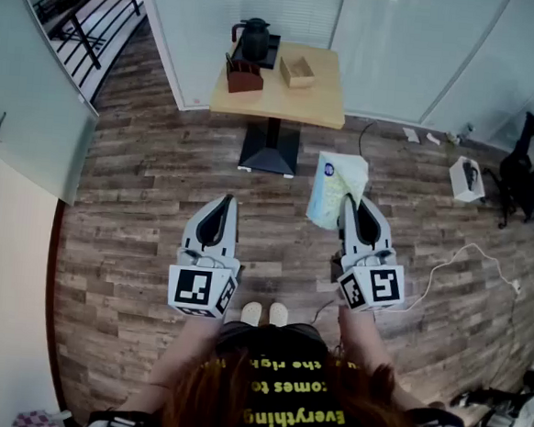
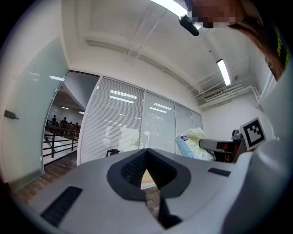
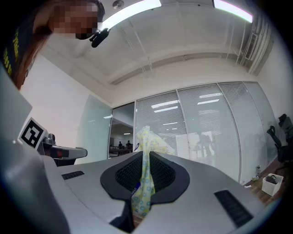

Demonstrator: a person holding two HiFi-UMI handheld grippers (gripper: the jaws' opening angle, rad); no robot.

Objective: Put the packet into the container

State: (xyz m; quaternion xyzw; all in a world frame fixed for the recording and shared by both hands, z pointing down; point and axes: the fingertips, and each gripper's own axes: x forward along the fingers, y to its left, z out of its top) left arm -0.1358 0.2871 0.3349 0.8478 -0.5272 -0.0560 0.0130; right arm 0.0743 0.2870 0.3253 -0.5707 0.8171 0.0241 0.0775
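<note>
The right gripper (image 1: 350, 203) pinches the packet (image 1: 335, 188) tight between its two jaws. The packet is soft, pale yellow with a blue round mark, maybe tissues. It sticks out past the jaw tips and leans a little toward the left gripper (image 1: 226, 201). The left gripper's jaws are pressed together with nothing between them. It is beside the right one, a bit apart. Well ahead of both grippers stands a small table (image 1: 280, 100). On it sit an open wooden box (image 1: 297, 71) and a black kettle (image 1: 253, 39).
</note>
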